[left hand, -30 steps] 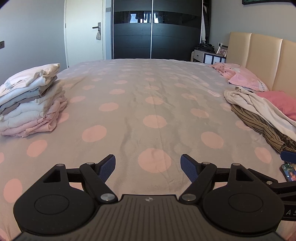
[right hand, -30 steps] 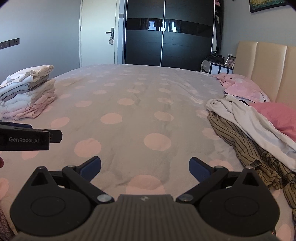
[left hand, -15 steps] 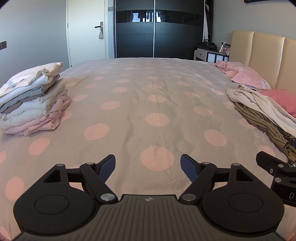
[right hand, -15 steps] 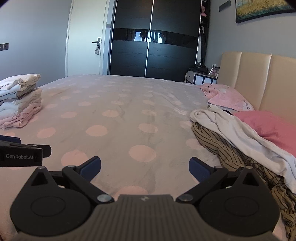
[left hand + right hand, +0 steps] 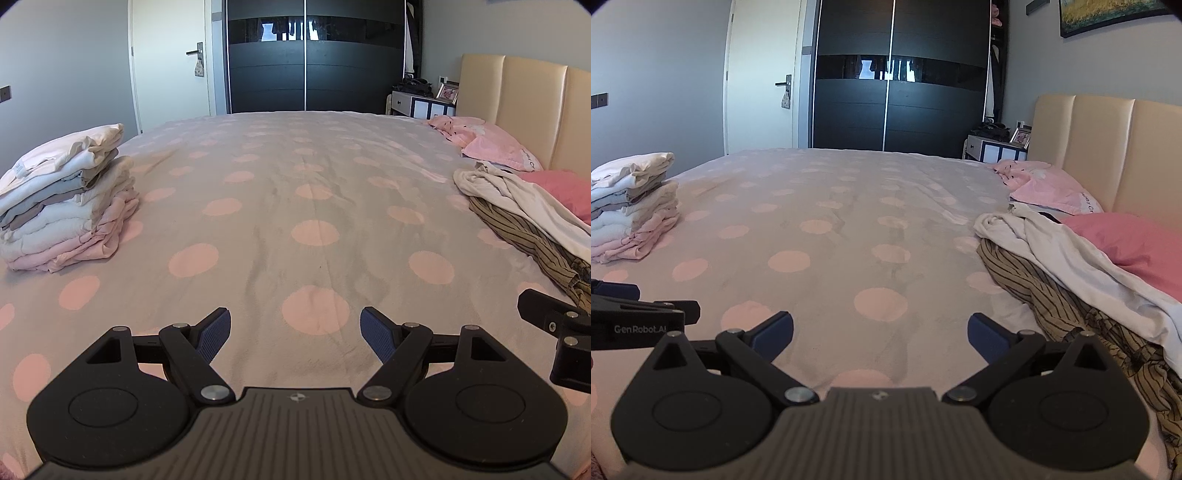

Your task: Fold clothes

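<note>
A stack of folded clothes [image 5: 62,199] [image 5: 631,206] in white, grey and pink rests at the left of the bed. Unfolded clothes lie in a heap at the right: a white garment [image 5: 524,199] [image 5: 1071,254] draped over a brown striped one [image 5: 524,243] [image 5: 1071,317]. My left gripper [image 5: 295,332] hovers open over the grey bedspread, with nothing between its fingers. My right gripper [image 5: 881,332] is open too, just left of the heap's striped garment. Each gripper shows at the edge of the other's view.
The bed [image 5: 295,192] wears a grey cover with pink dots. Pink pillows [image 5: 1126,247] lie against a beige headboard [image 5: 1108,147] on the right. A dark wardrobe [image 5: 901,74], a white door [image 5: 761,74] and a bedside table [image 5: 993,151] stand beyond the bed.
Both grippers have lifted and tilted up slightly, so more of the far wall shows. The right gripper has drifted toward the heap of unfolded clothes. Both stay open.
</note>
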Action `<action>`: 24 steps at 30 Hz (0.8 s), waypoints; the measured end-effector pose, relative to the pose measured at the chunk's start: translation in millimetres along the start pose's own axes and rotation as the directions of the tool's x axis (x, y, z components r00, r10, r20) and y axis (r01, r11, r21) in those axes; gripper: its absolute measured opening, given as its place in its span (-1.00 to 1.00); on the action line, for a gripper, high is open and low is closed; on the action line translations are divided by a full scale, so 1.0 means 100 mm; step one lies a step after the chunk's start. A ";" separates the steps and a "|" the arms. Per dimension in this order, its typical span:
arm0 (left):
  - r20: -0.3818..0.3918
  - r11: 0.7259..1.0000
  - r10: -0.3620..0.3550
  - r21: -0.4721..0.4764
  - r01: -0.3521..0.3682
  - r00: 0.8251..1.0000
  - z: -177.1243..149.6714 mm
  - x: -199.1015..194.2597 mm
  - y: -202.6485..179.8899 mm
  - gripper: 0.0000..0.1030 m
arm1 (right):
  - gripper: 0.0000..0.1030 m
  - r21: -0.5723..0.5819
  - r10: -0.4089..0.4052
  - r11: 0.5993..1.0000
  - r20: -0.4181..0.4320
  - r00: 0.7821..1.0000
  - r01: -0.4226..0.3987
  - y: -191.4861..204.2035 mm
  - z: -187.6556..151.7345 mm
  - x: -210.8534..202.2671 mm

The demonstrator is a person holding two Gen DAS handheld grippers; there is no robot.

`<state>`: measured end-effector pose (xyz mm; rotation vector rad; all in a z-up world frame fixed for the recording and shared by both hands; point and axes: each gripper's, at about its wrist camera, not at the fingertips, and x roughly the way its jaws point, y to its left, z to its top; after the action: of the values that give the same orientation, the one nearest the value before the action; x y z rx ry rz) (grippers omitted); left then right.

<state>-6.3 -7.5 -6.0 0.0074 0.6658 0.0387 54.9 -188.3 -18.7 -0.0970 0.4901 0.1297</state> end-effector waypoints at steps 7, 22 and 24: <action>0.006 1.000 0.013 0.010 -0.013 1.000 -0.04 0.01 -0.01 0.49 | 0.97 0.010 -0.011 1.000 -0.015 1.000 0.011 -0.02 0.00 0.01; -0.013 1.000 0.027 0.014 -0.027 1.000 -0.05 0.04 0.01 0.49 | 0.97 0.017 -0.010 1.000 -0.035 0.999 0.011 -0.05 -0.01 0.03; -0.015 0.999 0.028 0.015 -0.028 0.999 -0.04 0.05 0.01 0.50 | 0.97 0.017 -0.009 1.000 -0.036 0.999 0.010 -0.06 0.00 0.03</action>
<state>-5.0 -6.2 -12.3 0.0308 0.6817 0.0608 58.1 -193.6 -20.1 -0.0853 0.5266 0.1144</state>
